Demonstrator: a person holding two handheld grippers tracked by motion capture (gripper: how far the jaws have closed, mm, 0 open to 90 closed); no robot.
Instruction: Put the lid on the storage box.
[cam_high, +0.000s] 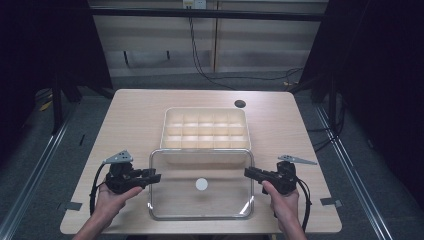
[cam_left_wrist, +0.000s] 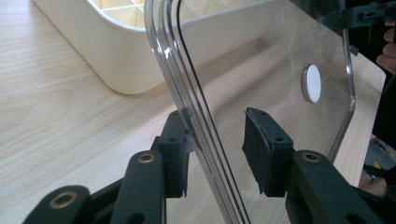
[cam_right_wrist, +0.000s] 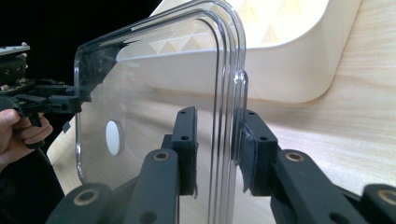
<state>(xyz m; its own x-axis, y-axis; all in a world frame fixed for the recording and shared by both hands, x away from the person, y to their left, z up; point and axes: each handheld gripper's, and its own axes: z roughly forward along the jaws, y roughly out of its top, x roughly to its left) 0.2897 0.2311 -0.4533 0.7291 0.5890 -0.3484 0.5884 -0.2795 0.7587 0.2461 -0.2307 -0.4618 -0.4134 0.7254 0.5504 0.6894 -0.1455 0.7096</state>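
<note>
Near the counter's (cam_high: 135, 120) front edge, just before the divided tray (cam_high: 206, 129), the clear lid (cam_high: 200, 200) hangs between both tongs: right tongs (cam_right_wrist: 218, 154) pinch its rim, left tongs (cam_left_wrist: 216, 154) straddle theirs unpressed; next, probably clamp left, then carry it over the tray.

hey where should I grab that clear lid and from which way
Take the clear lid by its two short side rims, one gripper coming in level from each side. It's a thin flat sheet with a raised rim, so jaws straddling the edge can pinch it. The right gripper grips its rim; the left gripper straddles the opposite one.
</note>
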